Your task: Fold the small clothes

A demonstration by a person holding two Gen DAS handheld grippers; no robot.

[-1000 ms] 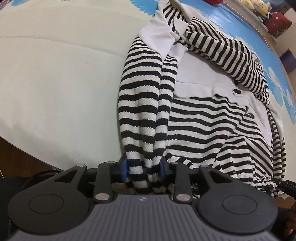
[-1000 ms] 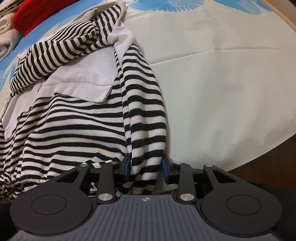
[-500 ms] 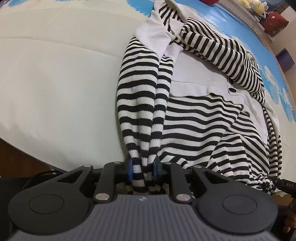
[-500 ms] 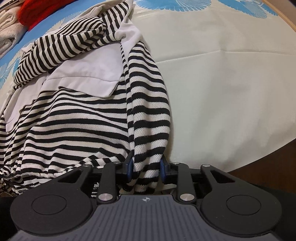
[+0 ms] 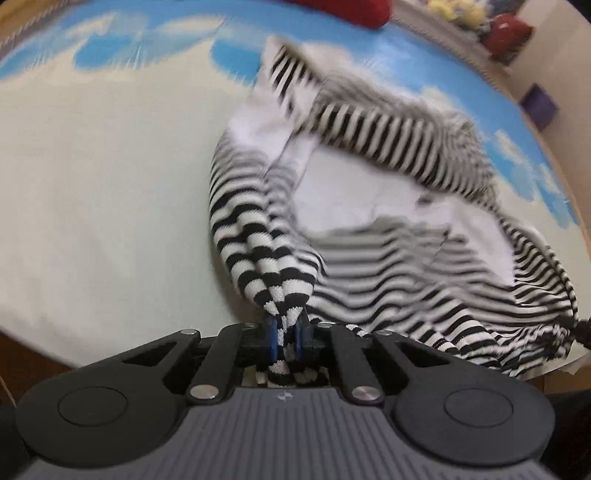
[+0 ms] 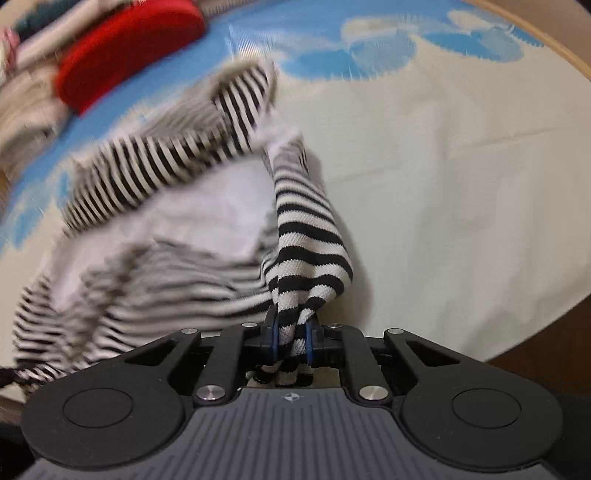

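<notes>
A black-and-white striped sweater (image 5: pixel 399 258) with a white front panel lies crumpled on a cream and blue bed sheet (image 5: pixel 103 206). My left gripper (image 5: pixel 285 334) is shut on the bunched hem of the sweater's left striped edge (image 5: pixel 258 236), lifted off the sheet. In the right wrist view the sweater (image 6: pixel 155 236) spreads to the left. My right gripper (image 6: pixel 291 341) is shut on the bunched hem of its right striped edge (image 6: pixel 306 243), also raised. Both views are motion-blurred.
A red cushion (image 6: pixel 125 48) and folded pale clothes (image 6: pixel 26 103) lie at the far side of the bed. The sheet (image 6: pixel 461 184) runs to the wooden bed edge (image 6: pixel 554 55). Toys and a red bag (image 5: pixel 506 33) stand beyond the bed.
Both grippers have closed fully on the striped hem and pulled it up and forward. The fabric is now gathered tight in the jaws and the sweater is sliding.
</notes>
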